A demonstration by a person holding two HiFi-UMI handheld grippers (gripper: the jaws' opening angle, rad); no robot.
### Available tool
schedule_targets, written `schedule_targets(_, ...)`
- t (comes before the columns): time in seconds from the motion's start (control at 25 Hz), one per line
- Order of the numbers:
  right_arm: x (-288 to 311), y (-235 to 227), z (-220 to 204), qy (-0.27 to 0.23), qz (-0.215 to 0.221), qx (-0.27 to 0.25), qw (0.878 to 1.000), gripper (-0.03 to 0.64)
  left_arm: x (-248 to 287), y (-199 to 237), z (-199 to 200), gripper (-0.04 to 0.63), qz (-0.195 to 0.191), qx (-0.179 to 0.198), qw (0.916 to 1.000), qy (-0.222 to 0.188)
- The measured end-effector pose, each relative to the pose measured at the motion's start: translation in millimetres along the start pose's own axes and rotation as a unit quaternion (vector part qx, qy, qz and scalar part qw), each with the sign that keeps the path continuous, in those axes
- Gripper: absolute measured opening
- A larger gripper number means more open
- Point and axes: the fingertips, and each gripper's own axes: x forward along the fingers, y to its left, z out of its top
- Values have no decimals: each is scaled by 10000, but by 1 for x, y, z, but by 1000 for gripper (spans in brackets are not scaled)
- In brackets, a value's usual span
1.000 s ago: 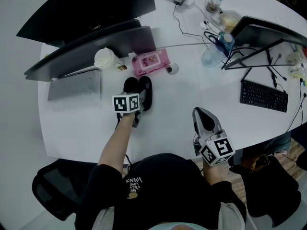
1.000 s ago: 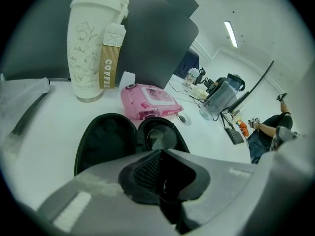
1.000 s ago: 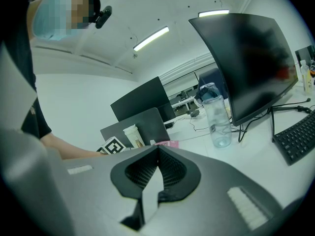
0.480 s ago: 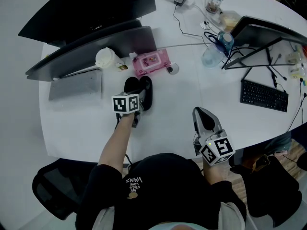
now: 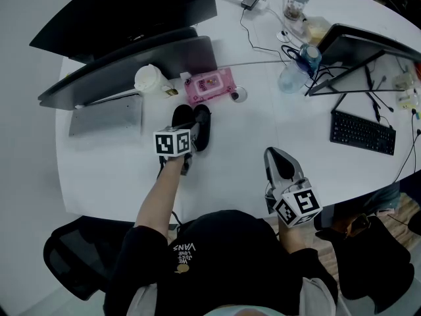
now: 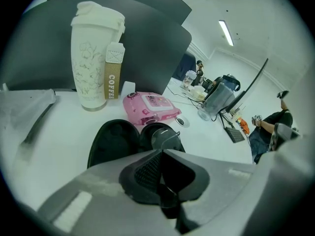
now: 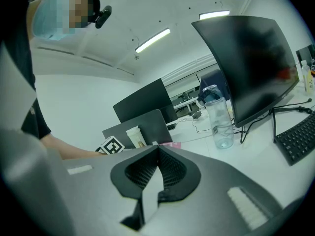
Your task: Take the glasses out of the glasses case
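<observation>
- The right gripper is held close to the person's body at the near edge of the white tabletop. Its own view shows the fingers pressed together at the tips, with nothing between them and only a pale slit behind.
- That view looks level across the tabletop and catches the left forearm and the left marker cube from the side. The head view shows both from above.
- The left forearm is bare and stretched forward over the tabletop. It ends in the left gripper at the near end of the glasses case.
- The head view hides the left fingers under the cube. The left gripper view shows them closed tip to tip just above the case's near rim, gripping nothing that can be made out.
- The black case lies open with its two halves side by side. Only the left gripper view shows the glasses, a lens and thin rim lying in the right half.
- Beyond the case lies a pink wipes pack. Left of it stands a white lidded cup, and a sachet marked COFFEE rests against it, seen only from the left gripper.
- Farther right are a clear bottle and a black keyboard.
</observation>
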Motion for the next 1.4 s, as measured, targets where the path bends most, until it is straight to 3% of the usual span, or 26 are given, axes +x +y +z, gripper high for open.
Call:
schedule_targets(0.72,-2,8,4,-47,68,-59,9999,0,-17,0,14,8,-35,-43,9991,-418)
schedule_targets(1.4,-16,28,14,-176,215,-258,9993,0,-59,-12,32,6,-114,102,9940,-1081)
